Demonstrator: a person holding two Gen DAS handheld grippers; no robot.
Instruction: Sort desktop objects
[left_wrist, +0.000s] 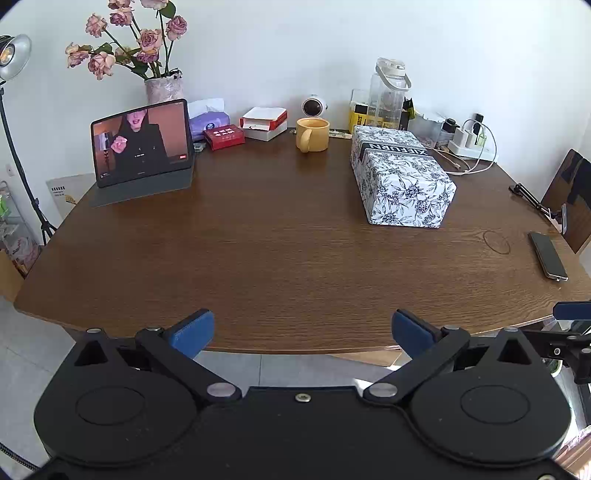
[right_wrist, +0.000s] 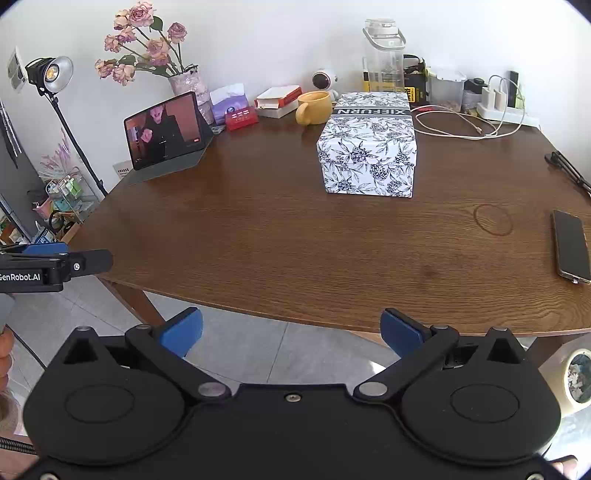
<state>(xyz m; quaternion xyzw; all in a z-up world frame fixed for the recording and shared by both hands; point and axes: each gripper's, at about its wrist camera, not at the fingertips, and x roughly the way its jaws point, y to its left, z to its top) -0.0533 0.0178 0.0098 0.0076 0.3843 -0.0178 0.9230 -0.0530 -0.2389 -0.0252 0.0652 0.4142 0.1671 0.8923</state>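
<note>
Both grippers, left gripper and right gripper, sit spread wide at the bottom edge (holding nothing), floral box upper right, yellow mug behind it.

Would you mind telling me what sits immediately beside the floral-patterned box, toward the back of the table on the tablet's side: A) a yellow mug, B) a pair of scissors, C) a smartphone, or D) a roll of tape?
A: the yellow mug stands right next to the far corner of the floral box, its handle turned toward the tablet; the smartphone lies far off near the table's right edge.
</note>
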